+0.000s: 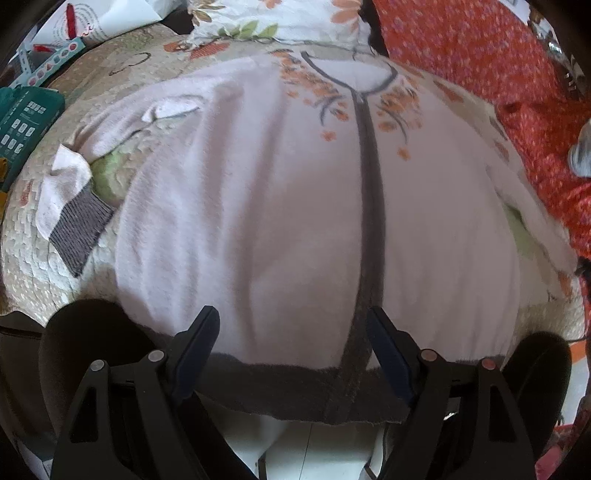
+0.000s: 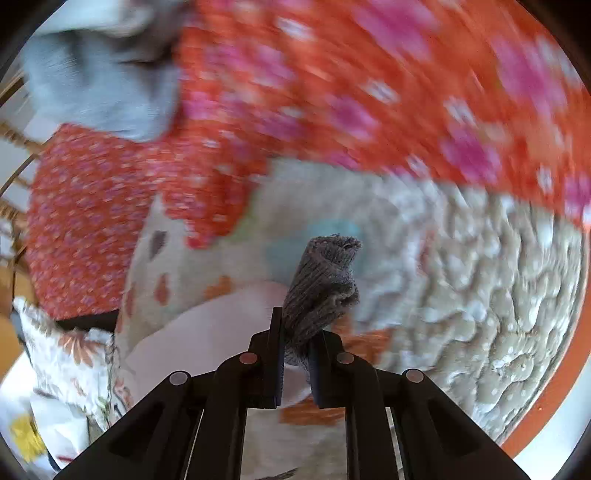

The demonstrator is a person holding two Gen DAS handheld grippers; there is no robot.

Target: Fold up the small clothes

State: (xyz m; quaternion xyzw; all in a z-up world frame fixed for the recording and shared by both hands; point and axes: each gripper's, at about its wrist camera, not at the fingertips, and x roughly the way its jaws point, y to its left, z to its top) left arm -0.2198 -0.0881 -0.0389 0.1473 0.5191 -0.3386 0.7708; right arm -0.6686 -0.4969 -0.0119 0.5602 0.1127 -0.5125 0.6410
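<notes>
A small pale pink zip-up jacket (image 1: 258, 206) with grey trim and orange flower embroidery lies flat, front up, on a quilted bedspread (image 1: 33, 258). Its grey hem band (image 1: 280, 387) hangs at the near edge. My left gripper (image 1: 293, 332) is open, jaws wide apart over the hem, holding nothing. The left sleeve with its grey cuff (image 1: 79, 229) lies out to the side. My right gripper (image 2: 295, 354) is shut on the other grey knit cuff (image 2: 321, 288), with the pink sleeve (image 2: 207, 332) trailing left. The right view is motion-blurred.
An orange floral cloth (image 1: 487, 62) (image 2: 332, 81) lies along the right of the bed. A white floral pillow (image 1: 280, 18) is at the far side. A teal box (image 1: 22, 122) and papers lie at the left. A grey garment (image 2: 99, 81) lies on the orange cloth.
</notes>
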